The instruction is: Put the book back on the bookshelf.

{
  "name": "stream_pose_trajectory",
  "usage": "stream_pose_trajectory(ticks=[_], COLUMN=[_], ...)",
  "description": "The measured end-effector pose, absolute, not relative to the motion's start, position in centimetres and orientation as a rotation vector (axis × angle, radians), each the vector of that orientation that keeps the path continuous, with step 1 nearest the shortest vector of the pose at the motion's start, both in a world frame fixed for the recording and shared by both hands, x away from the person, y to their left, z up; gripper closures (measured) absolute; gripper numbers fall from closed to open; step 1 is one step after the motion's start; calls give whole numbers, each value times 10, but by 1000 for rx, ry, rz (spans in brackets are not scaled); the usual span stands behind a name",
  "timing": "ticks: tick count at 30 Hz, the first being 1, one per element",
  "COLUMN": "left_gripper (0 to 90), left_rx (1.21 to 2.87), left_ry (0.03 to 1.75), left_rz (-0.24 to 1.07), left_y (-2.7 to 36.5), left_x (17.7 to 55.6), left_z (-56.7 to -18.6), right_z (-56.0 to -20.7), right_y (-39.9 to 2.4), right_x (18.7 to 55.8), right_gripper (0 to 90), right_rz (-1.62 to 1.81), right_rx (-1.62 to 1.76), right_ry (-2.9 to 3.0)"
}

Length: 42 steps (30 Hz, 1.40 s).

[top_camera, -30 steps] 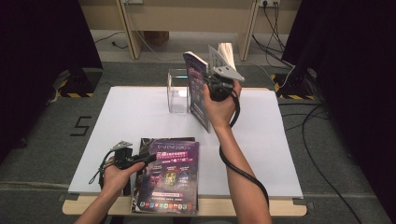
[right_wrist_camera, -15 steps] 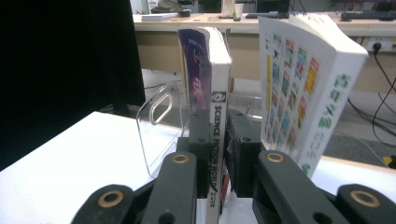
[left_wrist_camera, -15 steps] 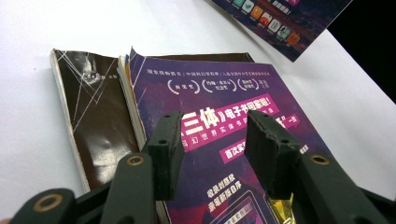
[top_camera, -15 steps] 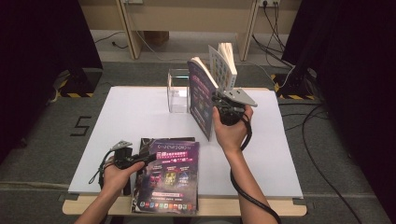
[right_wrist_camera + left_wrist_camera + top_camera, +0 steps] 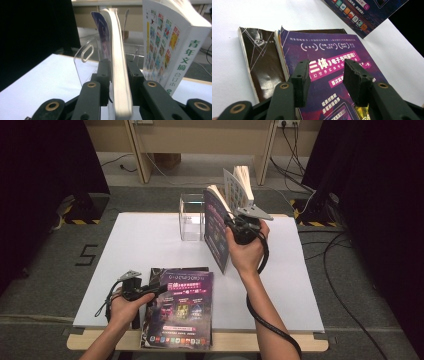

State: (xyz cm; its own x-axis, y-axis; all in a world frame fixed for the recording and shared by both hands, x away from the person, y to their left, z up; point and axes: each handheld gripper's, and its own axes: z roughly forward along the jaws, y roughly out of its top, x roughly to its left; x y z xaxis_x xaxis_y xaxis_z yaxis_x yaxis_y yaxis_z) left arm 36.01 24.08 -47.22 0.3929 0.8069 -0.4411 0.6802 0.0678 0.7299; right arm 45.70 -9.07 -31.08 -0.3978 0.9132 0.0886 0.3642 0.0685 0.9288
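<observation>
two books upright by clear acrylic stand (image 5: 192, 217); right gripper (image 5: 117, 72) easing open around purple paperback (image 5: 216, 227); left gripper (image 5: 325, 75) apart above stacked purple magazines (image 5: 182, 307).

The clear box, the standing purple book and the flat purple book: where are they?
clear box (image 5: 191, 217), high view, front wall.
standing purple book (image 5: 216, 227), high view, cover.
flat purple book (image 5: 182, 307), high view, cover.

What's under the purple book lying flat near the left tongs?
Under the purple-covered paperback lies a dark brown-covered book, its left edge sticking out. The rest of it is covered, so its front is unreadable.
</observation>
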Motion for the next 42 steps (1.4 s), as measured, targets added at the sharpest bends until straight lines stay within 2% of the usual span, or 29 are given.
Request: stream_pose_trajectory(ticks=[9,18,28,42], left_gripper=[555,555,556,556], left_rx=[1658,1662,1652,1652], left_ry=[1331,1333,1333,1338], left_rz=[160,160,162,161], left_y=[241,240,242,243], left_x=[360,361,361,362], left_z=[-472,-473,-473,-474], right_z=[-300,-296,-287,-302], right_y=[-85,-81,-68,-58], right_x=[469,470,489,516], right_gripper=[823,830,831,829], right_rz=[1226,1229,1256,1171], right_rx=[1341,1309,1293,1322], right_ry=[1877,1852,1781,1721])
